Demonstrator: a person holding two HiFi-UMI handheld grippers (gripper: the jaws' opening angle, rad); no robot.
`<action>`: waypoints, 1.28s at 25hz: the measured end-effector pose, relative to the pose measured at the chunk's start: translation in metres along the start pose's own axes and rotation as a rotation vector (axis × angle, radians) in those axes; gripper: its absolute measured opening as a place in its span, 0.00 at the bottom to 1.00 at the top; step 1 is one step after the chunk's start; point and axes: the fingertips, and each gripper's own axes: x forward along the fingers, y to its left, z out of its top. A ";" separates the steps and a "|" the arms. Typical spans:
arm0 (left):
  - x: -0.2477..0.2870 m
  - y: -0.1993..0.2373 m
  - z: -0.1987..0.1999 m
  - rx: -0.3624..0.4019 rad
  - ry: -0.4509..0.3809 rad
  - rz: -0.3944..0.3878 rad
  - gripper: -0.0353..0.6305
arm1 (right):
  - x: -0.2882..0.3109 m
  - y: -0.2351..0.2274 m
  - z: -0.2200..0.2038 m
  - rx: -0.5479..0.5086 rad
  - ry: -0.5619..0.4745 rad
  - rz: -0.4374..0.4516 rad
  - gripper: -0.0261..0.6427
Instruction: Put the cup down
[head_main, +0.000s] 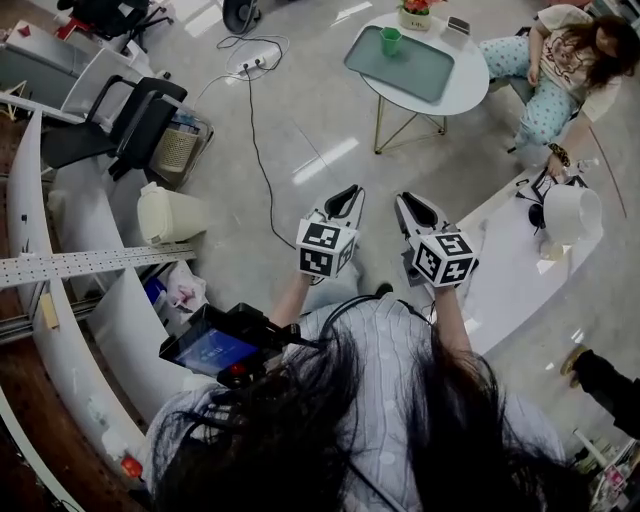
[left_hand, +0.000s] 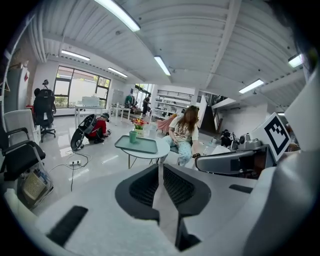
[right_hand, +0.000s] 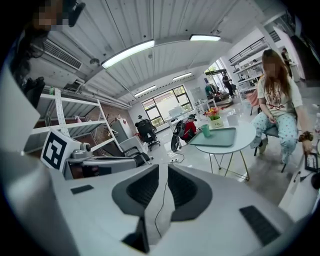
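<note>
A green cup (head_main: 390, 41) stands upright on a teal tray (head_main: 425, 72) on the round white table (head_main: 472, 82), well ahead of me. It also shows in the left gripper view, cup (left_hand: 132, 136), and in the right gripper view, cup (right_hand: 205, 130). I hold both grippers side by side in front of my chest, far from the table. My left gripper (head_main: 345, 197) has its jaws drawn together with nothing between them, as my left gripper (left_hand: 161, 167) also shows. My right gripper (head_main: 408, 203) is likewise empty, its jaws (right_hand: 163, 170) a thin slit apart.
A person (head_main: 560, 60) sits at the table's right side. A flower pot (head_main: 415, 12) stands behind the tray. A white curved counter (head_main: 510, 275) with a white jug (head_main: 572, 212) lies to my right. Chairs (head_main: 140, 120), a cream bin (head_main: 165, 213) and a floor cable (head_main: 255, 130) are at left.
</note>
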 end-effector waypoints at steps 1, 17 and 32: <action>-0.002 -0.005 -0.003 0.004 -0.001 0.007 0.12 | -0.004 0.000 -0.003 0.000 -0.002 0.007 0.15; -0.049 -0.099 -0.048 0.037 -0.031 0.068 0.08 | -0.105 0.006 -0.051 -0.062 -0.017 0.059 0.15; -0.087 -0.126 -0.081 0.043 -0.012 0.102 0.08 | -0.140 0.036 -0.082 -0.135 -0.001 0.113 0.15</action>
